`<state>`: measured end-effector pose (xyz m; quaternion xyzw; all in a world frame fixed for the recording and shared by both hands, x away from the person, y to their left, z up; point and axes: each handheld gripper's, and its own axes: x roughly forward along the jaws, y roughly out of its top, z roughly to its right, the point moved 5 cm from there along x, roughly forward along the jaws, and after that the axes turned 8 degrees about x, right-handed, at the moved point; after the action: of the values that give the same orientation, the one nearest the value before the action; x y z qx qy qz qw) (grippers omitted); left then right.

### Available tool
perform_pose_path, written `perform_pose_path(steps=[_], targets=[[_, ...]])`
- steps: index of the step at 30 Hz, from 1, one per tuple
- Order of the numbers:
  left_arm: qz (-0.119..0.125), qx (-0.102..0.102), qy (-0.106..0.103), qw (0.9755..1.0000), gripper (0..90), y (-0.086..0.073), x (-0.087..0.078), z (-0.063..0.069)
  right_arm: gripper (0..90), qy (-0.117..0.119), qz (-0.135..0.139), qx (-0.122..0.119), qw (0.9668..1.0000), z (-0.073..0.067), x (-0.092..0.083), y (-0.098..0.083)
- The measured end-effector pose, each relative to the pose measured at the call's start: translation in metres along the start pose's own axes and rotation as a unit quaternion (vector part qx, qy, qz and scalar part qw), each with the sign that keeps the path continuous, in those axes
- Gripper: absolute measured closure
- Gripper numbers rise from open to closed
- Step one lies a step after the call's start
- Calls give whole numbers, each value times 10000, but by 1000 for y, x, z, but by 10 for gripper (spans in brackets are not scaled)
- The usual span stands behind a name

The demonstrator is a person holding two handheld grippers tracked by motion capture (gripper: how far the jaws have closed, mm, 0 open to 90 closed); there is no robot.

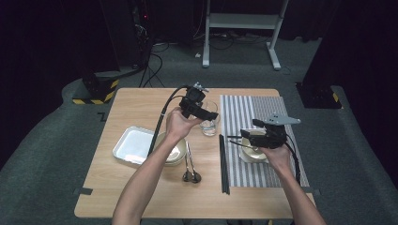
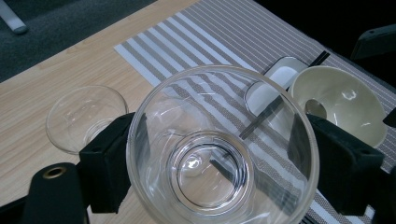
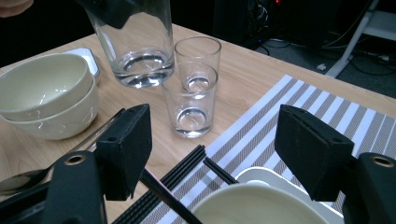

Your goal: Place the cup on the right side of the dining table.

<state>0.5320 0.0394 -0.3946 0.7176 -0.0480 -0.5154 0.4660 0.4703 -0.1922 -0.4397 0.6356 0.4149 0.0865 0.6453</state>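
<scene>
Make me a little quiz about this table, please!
1. True or false: the left gripper holds a glass up off the table.
2. What sits just below the open right gripper? A) a bowl B) a spoon C) a tray
3. Fill in: the long black chopsticks lie along the edge of the striped ____.

Key: 1 true; 2 A; 3 mat.
</scene>
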Motion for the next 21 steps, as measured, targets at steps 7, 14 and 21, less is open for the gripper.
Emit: perform_pose_path(steps=[7,14,21], targets=[[22,-8,-19,10000,185,2,2,0,251,49,-140,3,9999,-3,14,3],[-5,-19,-30,10000,185,4,7,0,264,203,-287,6,9994,-4,25,9],[-1,11,-37,10000,185,8,9,1,277,239,-311,-68,9992,-9,32,15]])
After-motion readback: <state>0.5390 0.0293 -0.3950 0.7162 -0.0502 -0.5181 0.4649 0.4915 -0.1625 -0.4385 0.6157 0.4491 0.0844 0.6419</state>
